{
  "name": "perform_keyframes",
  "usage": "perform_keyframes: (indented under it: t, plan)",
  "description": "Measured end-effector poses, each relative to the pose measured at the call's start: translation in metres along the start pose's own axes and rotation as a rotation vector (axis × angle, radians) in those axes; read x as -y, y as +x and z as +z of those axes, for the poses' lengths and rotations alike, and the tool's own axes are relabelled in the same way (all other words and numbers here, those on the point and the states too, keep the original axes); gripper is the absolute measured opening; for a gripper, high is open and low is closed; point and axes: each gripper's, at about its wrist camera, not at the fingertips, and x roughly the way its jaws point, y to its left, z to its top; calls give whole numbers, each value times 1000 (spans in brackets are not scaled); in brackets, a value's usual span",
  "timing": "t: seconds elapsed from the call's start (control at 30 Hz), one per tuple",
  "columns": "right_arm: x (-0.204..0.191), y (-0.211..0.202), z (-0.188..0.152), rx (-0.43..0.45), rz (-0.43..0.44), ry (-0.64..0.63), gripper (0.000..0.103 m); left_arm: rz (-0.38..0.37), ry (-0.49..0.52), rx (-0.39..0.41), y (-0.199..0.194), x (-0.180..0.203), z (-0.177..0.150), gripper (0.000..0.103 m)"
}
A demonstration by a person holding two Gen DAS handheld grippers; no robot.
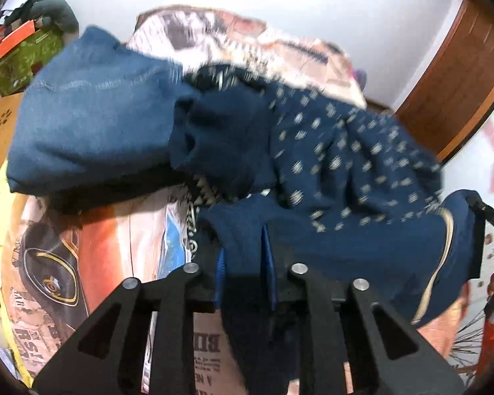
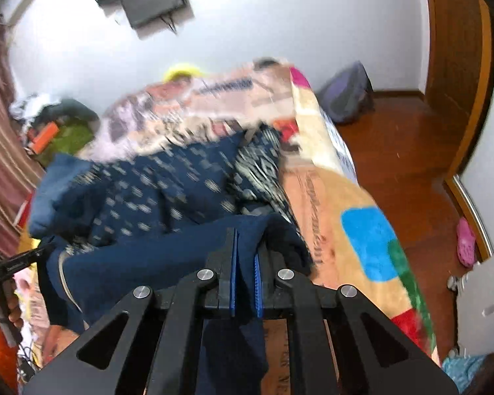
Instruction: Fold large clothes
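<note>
Left wrist view: left gripper (image 1: pixel 245 260) clamped on navy dotted garment (image 1: pixel 345 164), draped across printed bedspread (image 1: pixel 115 247); folded blue jeans (image 1: pixel 92 112) beside it; right wrist view: right gripper (image 2: pixel 245 273) clamped on same garment (image 2: pixel 168 197); wooden floor (image 2: pixel 411 151).

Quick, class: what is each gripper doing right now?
Left gripper: closed on the navy garment.
Right gripper: closed on the same garment.

Bright, even indoor light; strong motion blur, fisheye-bent edges.
</note>
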Motion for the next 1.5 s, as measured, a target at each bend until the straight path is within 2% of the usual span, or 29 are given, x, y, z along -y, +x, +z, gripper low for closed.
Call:
perform_keyframes:
  t: [0.03, 0.17, 0.2, 0.23, 0.33, 0.37, 0.5, 0.67, 0.83, 0.87, 0.9, 0.93, 0.97, 1.0, 1.03, 1.13, 1.27, 1.4, 1.5]
  plan:
    - [3, 5, -1, -11, -3, 0, 7, 13, 7, -19, 8, 1, -2, 33]
    - [9, 22, -18, -81, 7, -1, 9, 29, 22, -47, 13, 0, -13, 47]
    - [8, 18, -21, -85, 17, -11, 10, 43, 24, -51, 13, 0, -14, 58]
    - [8, 14, -22, -91, 31, -27, 15, 59, 21, -48, 11, 0, -17, 64]
    - [6, 4, -25, -129, 58, -58, 44, 52, 4, -51, 5, -2, -26, 65]
    - [6, -3, -29, -119, 61, -59, 48, 43, 0, -63, 6, -3, -29, 65]
    - [5, -5, -42, -138, 51, -70, 48, -5, -10, -118, 7, -5, -48, 65]
    - [15, 1, -65, -186, 89, 17, 48, -108, -20, -186, 13, 5, -76, 65]
    - [20, 0, -75, -172, 174, 134, 47, -112, -9, -153, 11, 16, -86, 67]
    - [18, -1, -76, -168, 182, 137, 38, -114, -13, -149, 11, 18, -86, 66]
    - [16, -2, -76, -168, 202, 143, 32, -117, -14, -142, 9, 20, -86, 57]
    - [15, -3, -76, -169, 218, 150, 20, -116, -7, -133, 7, 22, -86, 42]
    - [13, -5, -74, -168, 222, 151, 9, -115, 1, -130, 5, 22, -84, 34]
    - [10, -7, -73, -165, 221, 147, 9, -118, 12, -124, 1, 25, -83, 19]
    - [7, -12, -71, -150, 222, 141, 9, -128, 21, -107, -6, 26, -81, 11]
    - [-4, -31, -61, -87, 261, 117, 8, -171, 45, -16, -33, 32, -64, 9]
    - [-21, -63, -31, 25, 294, 59, 8, -235, 84, 107, -75, 43, -35, 8]
    - [-29, -73, 5, 83, 318, 70, 8, -262, 92, 227, -105, 50, 4, 8]
    - [-32, -70, 36, 134, 287, 51, 8, -281, 65, 293, -113, 42, 40, 8]
